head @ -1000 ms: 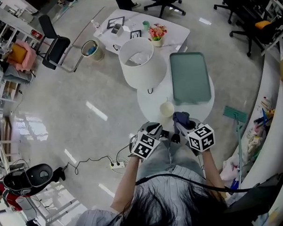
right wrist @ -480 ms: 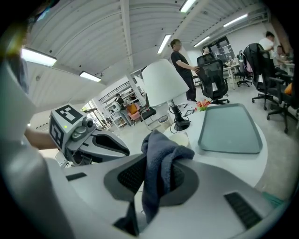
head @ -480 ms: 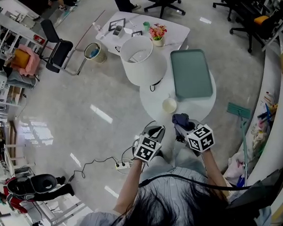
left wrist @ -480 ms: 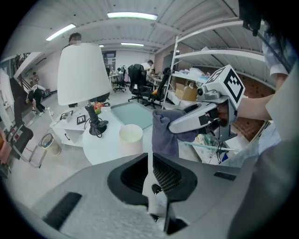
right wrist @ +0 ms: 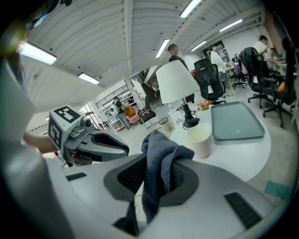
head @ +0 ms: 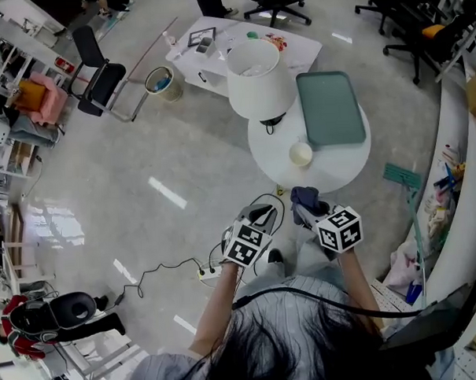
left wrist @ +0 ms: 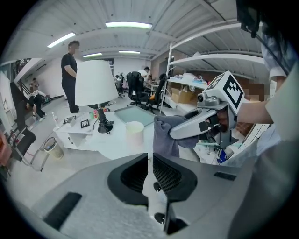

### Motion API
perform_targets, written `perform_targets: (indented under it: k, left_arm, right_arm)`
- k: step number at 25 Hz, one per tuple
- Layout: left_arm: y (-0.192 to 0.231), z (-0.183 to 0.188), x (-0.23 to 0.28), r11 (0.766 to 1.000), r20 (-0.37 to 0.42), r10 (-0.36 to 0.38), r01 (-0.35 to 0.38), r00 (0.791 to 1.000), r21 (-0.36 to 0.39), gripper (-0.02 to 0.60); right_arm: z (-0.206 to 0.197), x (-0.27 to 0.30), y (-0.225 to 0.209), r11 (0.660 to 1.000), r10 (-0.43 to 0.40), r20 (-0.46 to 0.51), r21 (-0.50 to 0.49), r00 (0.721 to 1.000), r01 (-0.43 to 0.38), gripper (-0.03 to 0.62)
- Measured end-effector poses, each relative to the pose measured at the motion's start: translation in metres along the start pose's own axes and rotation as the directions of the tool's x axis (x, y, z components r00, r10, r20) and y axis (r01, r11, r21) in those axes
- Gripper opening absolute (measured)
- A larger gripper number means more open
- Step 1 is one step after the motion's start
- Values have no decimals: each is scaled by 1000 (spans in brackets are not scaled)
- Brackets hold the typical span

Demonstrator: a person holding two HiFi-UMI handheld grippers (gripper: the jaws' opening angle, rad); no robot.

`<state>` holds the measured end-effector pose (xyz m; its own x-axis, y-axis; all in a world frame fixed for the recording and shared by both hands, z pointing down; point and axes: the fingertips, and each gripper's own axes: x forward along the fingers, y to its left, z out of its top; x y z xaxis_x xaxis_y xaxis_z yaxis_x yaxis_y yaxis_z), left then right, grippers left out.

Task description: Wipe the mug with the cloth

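A blue-grey cloth (right wrist: 161,161) is clamped between the jaws of the right gripper (head: 305,209). It is bunched above them and hangs loose below. The left gripper (head: 258,217) is held just beside it, its jaws drawn almost together with nothing between them. Both grippers are held short of a round white table (head: 339,167). On that table a cream mug (head: 300,153) is set upright near the front edge, beside a green tray (head: 330,108) and a white-shaded lamp (head: 257,78).
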<state>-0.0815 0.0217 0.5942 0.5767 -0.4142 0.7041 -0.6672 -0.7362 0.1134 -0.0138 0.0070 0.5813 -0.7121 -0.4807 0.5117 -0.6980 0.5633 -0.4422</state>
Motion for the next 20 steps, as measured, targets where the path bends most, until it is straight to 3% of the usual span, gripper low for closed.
perform_targets:
  k: [6,13,20]
  left_arm:
    - [-8,-38,-45,1000,10,-8,8,1000,-4,43]
    - [-14,-65,-75,997,56,-23,27,998,-77,43]
    - [-45,-67,-84,998,93,-54,55,994,-6,43]
  right_arm:
    - [-21,-9,49,998,-31,37,58,999,28,80]
    - [-49,-24,86,996,-77,50,49,996,75,80]
    - [-65,-48,106,992,-122,89,47,989,118,80]
